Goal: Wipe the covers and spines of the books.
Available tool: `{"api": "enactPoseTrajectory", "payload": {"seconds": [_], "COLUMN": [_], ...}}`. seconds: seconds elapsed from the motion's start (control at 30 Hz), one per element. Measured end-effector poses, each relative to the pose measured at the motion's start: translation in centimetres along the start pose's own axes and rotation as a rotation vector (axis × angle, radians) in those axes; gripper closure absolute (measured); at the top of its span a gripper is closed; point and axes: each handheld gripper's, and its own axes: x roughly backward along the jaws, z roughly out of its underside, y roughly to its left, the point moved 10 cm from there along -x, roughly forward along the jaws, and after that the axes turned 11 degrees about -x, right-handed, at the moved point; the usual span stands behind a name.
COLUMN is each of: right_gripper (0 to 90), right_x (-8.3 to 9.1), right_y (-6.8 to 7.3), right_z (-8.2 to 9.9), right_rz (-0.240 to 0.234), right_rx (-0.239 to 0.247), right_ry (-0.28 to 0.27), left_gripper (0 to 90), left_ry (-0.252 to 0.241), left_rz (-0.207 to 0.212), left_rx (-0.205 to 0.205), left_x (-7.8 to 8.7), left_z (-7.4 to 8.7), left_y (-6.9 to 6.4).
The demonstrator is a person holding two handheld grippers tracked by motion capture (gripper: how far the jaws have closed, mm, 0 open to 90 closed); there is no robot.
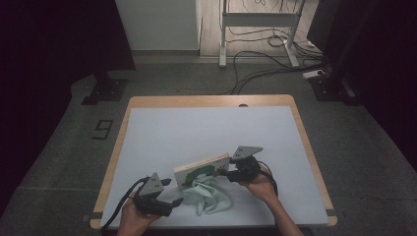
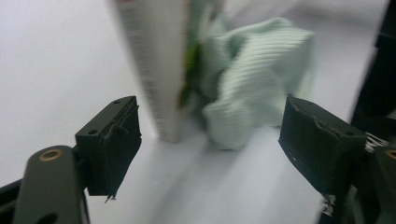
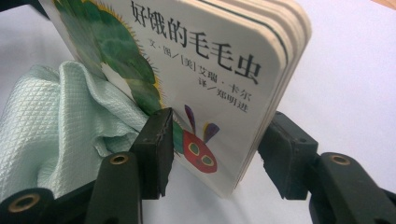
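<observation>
A thick board book (image 1: 201, 164) with a green caterpillar on its cover (image 3: 196, 56) stands on its long edge on the white table top (image 1: 196, 123). My right gripper (image 1: 223, 172) is shut on the book's right end, one pad (image 3: 156, 144) on the cover and the other behind the pages. A crumpled pale green cloth (image 1: 209, 194) lies against the cover's lower side (image 3: 51, 121). My left gripper (image 1: 173, 192) is low at the front left, open and empty (image 2: 210, 149). Its jaws face the book's end (image 2: 154, 70) and the cloth (image 2: 252, 74) just ahead.
The white surface lies on a wooden table whose edge (image 1: 115, 162) shows at the left, far side and right. Beyond it, cables (image 1: 255, 64) run across the grey floor by a white desk frame (image 1: 223, 44). Dark curtains flank both sides.
</observation>
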Motion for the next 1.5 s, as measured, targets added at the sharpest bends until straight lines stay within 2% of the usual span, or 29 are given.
{"api": "enactPoseTrajectory", "payload": {"seconds": [0.13,0.27,0.43,0.47,0.5,0.77,0.9,1.0,1.13,1.17,1.2,1.23,1.27,1.5], "right_gripper": [44.7,44.3,43.6,43.5,43.5,43.3,43.3,43.3,43.3,43.5,43.5,43.5,43.6,44.0], "right_x": [-0.1,-0.1,-0.2,-0.3,-0.3,-0.3,-0.3,-0.3,-0.3,-0.3,-0.3,-0.3,-0.3,-0.2], "right_y": [0.0,0.0,0.0,0.0,0.0,0.0,0.0,0.0,0.1,0.1,0.1,0.1,0.1,0.1], "right_z": [0.0,-0.1,-0.2,-0.2,-0.2,-0.2,-0.2,-0.2,-0.2,-0.1,-0.1,-0.1,-0.1,-0.1], "right_rz": [0.006,0.007,0.013,0.013,0.013,0.017,0.018,0.018,0.02,0.019,0.019,0.019,0.018,0.016], "right_rx": [0.0,0.0,-0.003,-0.004,-0.004,-0.002,0.002,0.002,0.0,-0.003,-0.003,-0.003,-0.004,-0.004], "right_ry": [0.008,0.01,0.009,0.008,0.008,0.001,-0.001,-0.004,-0.006,-0.008,-0.008,-0.008,-0.01,-0.014], "left_gripper": [19.4,18.9,18.8,19.0,19.2,24.8,33.1,42.5,59.0,67.3,72.2,72.2,81.2,84.0], "left_ry": [-0.017,-0.015,-0.01,0.005,0.005,0.032,0.075,0.092,0.104,0.106,0.107,0.109,0.109,0.109], "left_rz": [0.029,0.052,0.089,0.095,0.095,0.11,0.106,0.076,0.028,0.011,0.005,0.003,0.01,0.058], "left_rx": [-0.037,-0.073,-0.068,-0.069,-0.069,-0.05,-0.057,-0.068,-0.076,-0.081,-0.081,-0.08,-0.073,-0.052], "left_x": [-0.1,-1.0,-3.1,-4.1,-4.1,-7.1,-8.2,-8.5,-8.7,-8.7,-8.6,-8.6,-8.5,-7.1], "left_z": [-0.9,-1.8,-2.5,-2.5,-2.5,-2.1,-1.3,-0.9,-0.7,-0.7,-0.7,-0.7,-0.7,-0.4], "left_y": [-1.3,-2.1,-2.6,-2.7,-2.7,-2.7,-2.7,-2.6,-2.3,-2.2,-2.2,-2.2,-2.2,-2.3]}}
